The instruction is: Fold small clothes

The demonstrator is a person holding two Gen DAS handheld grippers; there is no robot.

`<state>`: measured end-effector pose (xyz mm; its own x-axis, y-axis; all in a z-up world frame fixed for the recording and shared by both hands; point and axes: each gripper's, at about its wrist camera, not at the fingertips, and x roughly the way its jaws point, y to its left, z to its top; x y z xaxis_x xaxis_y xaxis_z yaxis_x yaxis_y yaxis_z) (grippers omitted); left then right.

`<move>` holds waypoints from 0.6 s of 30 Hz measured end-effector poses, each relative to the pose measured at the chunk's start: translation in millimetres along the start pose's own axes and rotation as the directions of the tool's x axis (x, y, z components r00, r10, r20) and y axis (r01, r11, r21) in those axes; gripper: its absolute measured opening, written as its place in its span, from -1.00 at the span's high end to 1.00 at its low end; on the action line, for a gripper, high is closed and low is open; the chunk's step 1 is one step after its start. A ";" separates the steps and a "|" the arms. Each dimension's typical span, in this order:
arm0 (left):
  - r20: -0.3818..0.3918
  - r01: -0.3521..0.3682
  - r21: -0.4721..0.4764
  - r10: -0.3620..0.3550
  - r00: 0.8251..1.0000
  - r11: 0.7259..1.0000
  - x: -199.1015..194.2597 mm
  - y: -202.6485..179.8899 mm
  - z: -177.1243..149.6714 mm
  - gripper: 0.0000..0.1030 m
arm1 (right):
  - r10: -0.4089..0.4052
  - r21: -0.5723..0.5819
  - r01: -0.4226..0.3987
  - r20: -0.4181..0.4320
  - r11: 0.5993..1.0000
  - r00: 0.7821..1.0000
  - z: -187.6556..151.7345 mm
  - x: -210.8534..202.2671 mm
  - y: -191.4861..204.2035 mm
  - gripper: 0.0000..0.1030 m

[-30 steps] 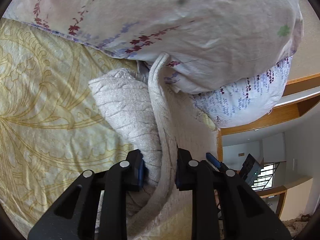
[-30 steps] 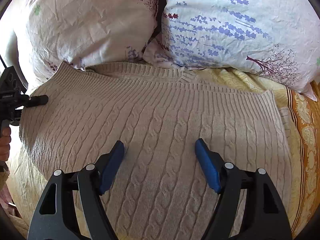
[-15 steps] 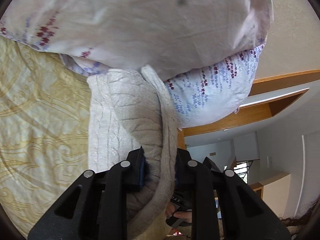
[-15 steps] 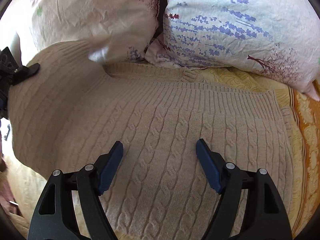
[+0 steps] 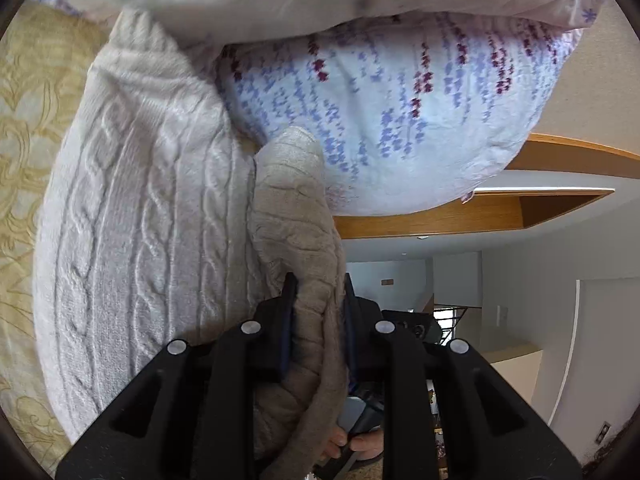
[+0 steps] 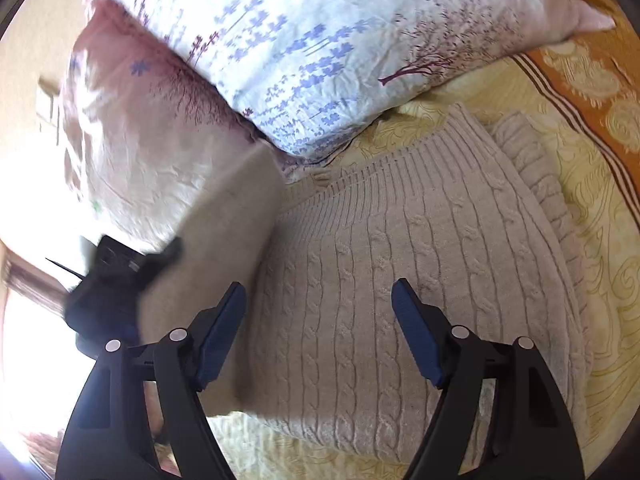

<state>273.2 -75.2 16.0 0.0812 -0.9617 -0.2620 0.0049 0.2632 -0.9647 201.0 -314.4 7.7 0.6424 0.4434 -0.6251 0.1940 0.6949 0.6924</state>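
Observation:
A beige cable-knit sweater (image 6: 400,280) lies on a yellow patterned bedspread (image 6: 592,208). My left gripper (image 5: 316,312) is shut on the sweater's left edge (image 5: 296,232) and holds that side lifted and turned over the body. The sweater's body (image 5: 140,220) fills the left of the left wrist view. My right gripper (image 6: 320,332) is open and empty, hovering over the middle of the sweater. The left gripper (image 6: 120,280) also shows, blurred, at the left of the right wrist view with the raised fabric (image 6: 224,240).
Two floral pillows (image 6: 312,52) (image 6: 144,140) lie against the sweater's far edge. The larger pillow (image 5: 392,120) fills the top of the left wrist view. An orange border (image 6: 588,80) runs along the bedspread's right side. A wooden frame (image 5: 460,216) and room lie beyond.
My left gripper has lifted the sweater's left side and swung it up and rightward over the body. My right gripper has stayed open while its view turned toward the right.

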 end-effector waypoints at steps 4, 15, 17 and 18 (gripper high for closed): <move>-0.003 -0.045 0.034 0.045 0.999 0.998 11.4 -3.1 -3.8 0.45 | 0.051 0.090 -0.049 -0.019 0.995 0.999 5.2 1.6 -9.7 -0.49; 0.014 -0.073 0.222 0.072 0.997 0.972 -43.1 -36.4 -24.4 -0.68 | 0.089 0.136 -0.074 -0.110 0.988 0.990 14.9 26.6 -5.0 -0.19; 0.071 -0.170 0.244 0.157 0.985 0.955 -65.5 -30.8 -33.3 -0.68 | 0.062 0.116 -0.047 -0.132 0.992 0.989 16.4 36.4 -0.4 -0.09; 0.096 -0.214 0.250 0.196 0.976 0.944 -71.6 -29.9 -35.6 -0.69 | 0.051 0.107 -0.036 -0.138 0.994 0.989 15.5 38.5 1.3 -0.04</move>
<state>231.7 -16.9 62.7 0.1760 -0.8795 -0.4421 0.2363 0.4737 -0.8484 237.5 -305.2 -9.9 0.5431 0.5519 -0.6328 0.2493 0.6137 0.7492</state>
